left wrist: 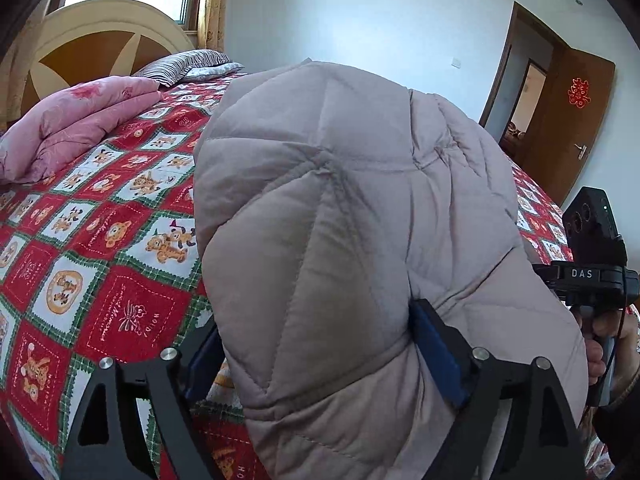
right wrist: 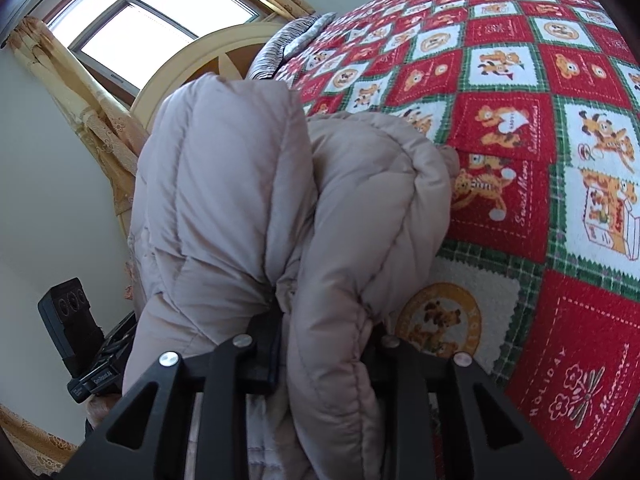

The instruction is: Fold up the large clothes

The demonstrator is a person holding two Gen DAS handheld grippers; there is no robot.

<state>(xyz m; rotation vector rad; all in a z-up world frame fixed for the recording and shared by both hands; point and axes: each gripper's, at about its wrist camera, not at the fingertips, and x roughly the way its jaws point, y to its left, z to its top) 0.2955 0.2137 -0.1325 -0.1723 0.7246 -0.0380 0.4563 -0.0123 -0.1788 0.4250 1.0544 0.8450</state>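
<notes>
Lengthwise, the coat point(left wrist: 340, 208) runs from lower frame toward the upper middle, over the bed point(left wrist: 100, 240). Left gripper point(left wrist: 320, 360) straddles it, jaws wide; right gripper point(right wrist: 320, 356) pinches a bunched fold. Only the left view shows the door point(left wrist: 576, 128).

The puffer coat point(left wrist: 360, 220) is seen as matt, pale greyish-pink quilted cloth, soft and puffy, with stitched seams and a darker smudged patch near the centre. The bedspread point(left wrist: 100, 240) at 9 o'clock looks like woven or terry-like cloth, slightly rough, printed red, white and green. A pink quilt point(left wrist: 72, 124) at 10 o'clock is shown as smooth, faintly sheeny fabric. The headboard point(left wrist: 100, 36) looks like wood, cream and brown, satin finish. The left gripper point(left wrist: 320, 356) is made of matt black plastic or metal with shiny silver bolts and blue pads. The door point(left wrist: 576, 120) at 2 o'clock is brown varnished wood.
</notes>
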